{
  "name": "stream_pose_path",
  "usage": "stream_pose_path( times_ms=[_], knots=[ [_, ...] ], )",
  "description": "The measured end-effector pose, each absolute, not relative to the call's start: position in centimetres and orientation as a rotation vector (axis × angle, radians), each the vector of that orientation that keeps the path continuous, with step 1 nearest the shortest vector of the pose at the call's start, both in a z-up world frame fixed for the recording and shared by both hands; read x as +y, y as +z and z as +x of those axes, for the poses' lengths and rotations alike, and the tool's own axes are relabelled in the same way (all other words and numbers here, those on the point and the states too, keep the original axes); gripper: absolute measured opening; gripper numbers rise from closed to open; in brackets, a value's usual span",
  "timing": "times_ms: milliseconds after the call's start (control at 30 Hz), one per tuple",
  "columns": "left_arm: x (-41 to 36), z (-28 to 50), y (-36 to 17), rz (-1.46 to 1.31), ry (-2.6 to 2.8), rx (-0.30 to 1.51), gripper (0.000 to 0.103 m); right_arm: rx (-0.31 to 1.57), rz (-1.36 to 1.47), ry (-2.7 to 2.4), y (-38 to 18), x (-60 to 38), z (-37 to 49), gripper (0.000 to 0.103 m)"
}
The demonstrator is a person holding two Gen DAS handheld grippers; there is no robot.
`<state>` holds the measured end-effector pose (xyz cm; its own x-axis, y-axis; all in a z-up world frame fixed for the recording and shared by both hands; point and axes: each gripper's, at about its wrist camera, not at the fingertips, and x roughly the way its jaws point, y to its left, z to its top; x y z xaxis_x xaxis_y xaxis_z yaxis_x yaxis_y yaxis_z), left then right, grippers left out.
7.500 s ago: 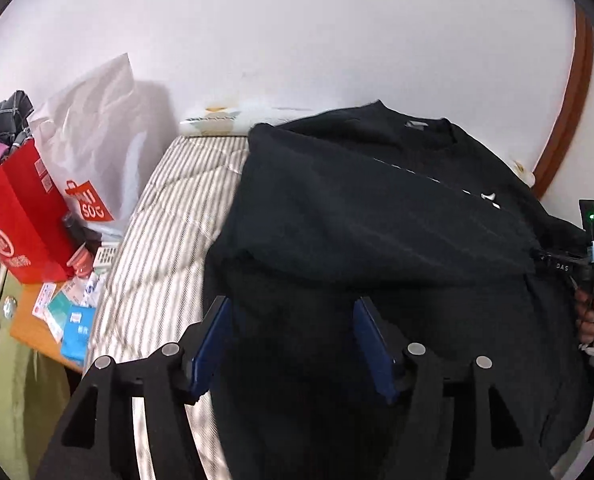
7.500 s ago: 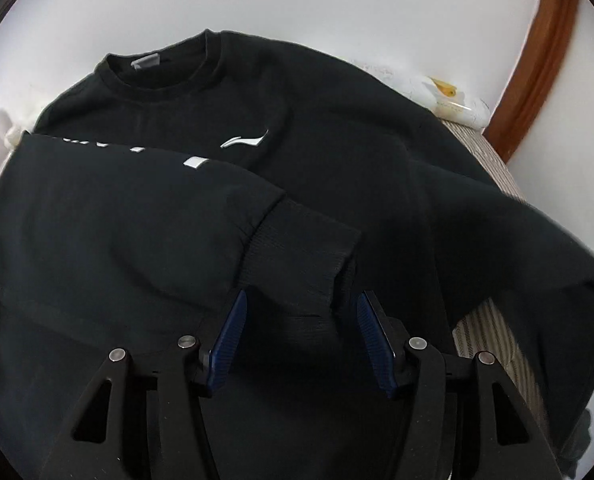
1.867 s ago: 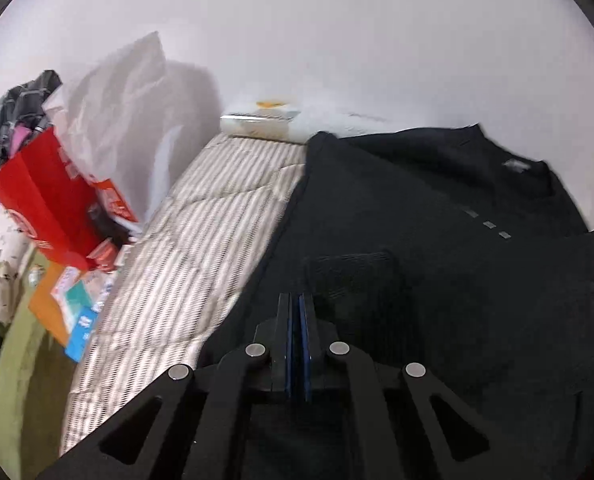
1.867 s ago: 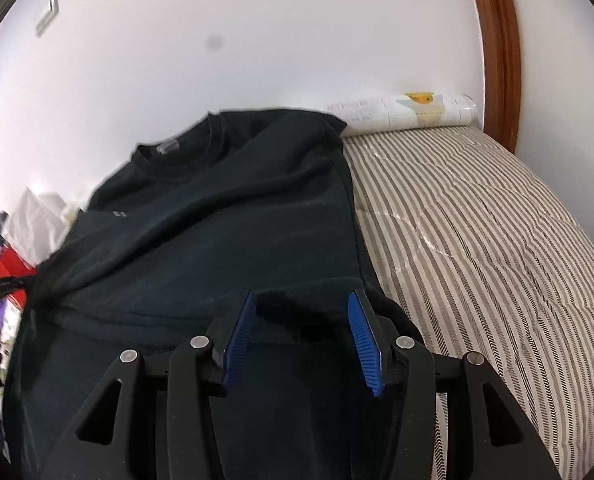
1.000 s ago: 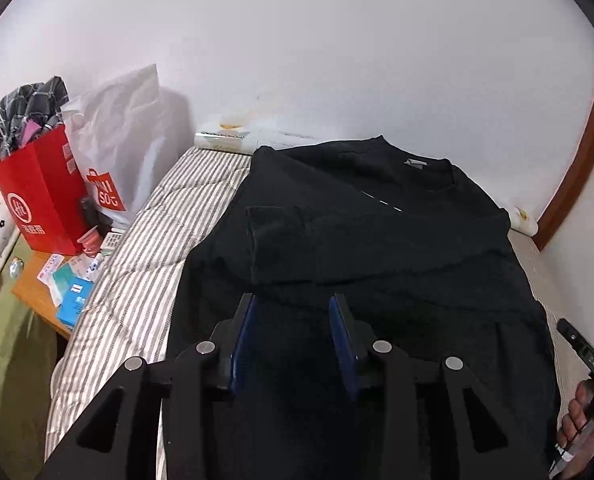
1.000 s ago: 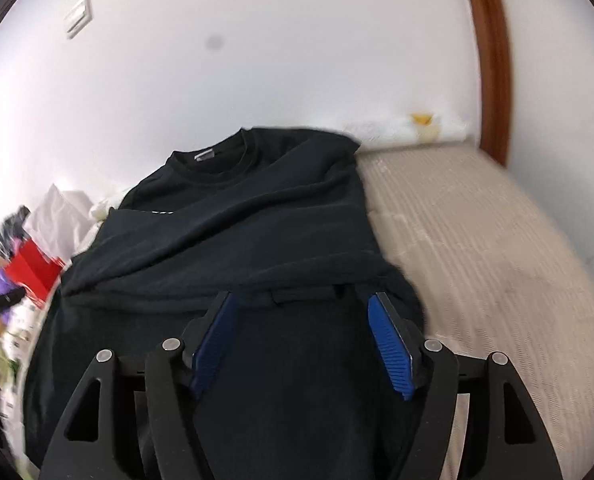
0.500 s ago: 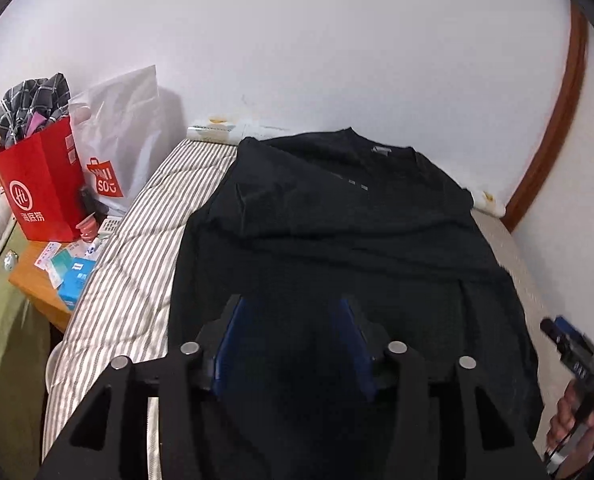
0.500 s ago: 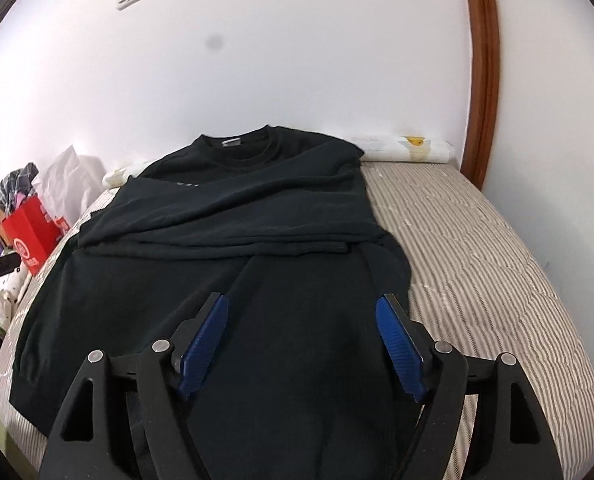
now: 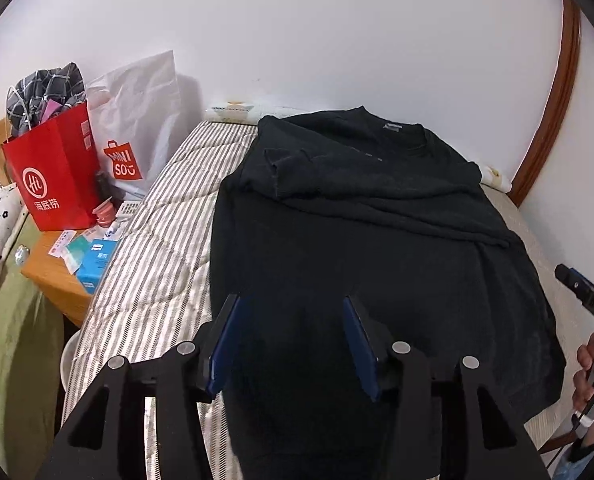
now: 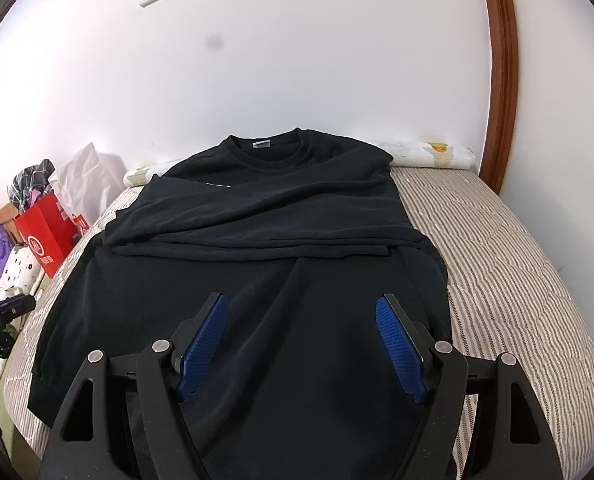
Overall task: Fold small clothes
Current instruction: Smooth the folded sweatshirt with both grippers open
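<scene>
Two sleeves folded across the sweatshirt (image 10: 281,240), flat on the bed (image 10: 497,248). Left gripper (image 9: 293,344) just been opening, nothing between; right gripper (image 10: 301,344) spread wide, empty. Best pinching both hem corners evenly (probably).

black sweatshirt (image 10: 257,240), striped bed (image 10: 497,248), red bag (image 9: 53,168)

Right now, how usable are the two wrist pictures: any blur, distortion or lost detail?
Left wrist view: sharp, strong fisheye bend with dark corners; the black sweatshirt loses fold detail in its dark lower part. Right wrist view: also sharp, the wooden door frame bows; sleeve folds read better, blue pads crisp.
</scene>
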<state>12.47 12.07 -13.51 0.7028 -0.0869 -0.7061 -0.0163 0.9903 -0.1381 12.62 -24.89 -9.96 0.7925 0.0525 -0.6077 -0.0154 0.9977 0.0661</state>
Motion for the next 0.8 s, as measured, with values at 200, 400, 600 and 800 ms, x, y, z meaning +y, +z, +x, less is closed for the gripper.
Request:
stream_pose_path(
  times_ms=[200,400,600,800],
  knots=[
    [13.1,12.0,-14.7,-0.104,-0.019,0.818,0.05,0.637,0.054,0.021,-10.2,-25.8,11.9,0.076],
    [14.9,10.5,-17.0,-0.07,0.012,0.846,0.053,0.748,0.023,-0.081,-13.5,-30.5,10.9,0.078],
    [15.2,9.5,-19.2,-0.07,-0.042,0.885,0.053,0.856,0.077,-0.101,-17.6,-34.0,8.4,0.078],
    [13.9,9.9,-20.3,-0.081,-0.052,0.883,0.053,0.843,0.15,-0.067,-19.0,-34.6,7.5,0.078]
  ],
)
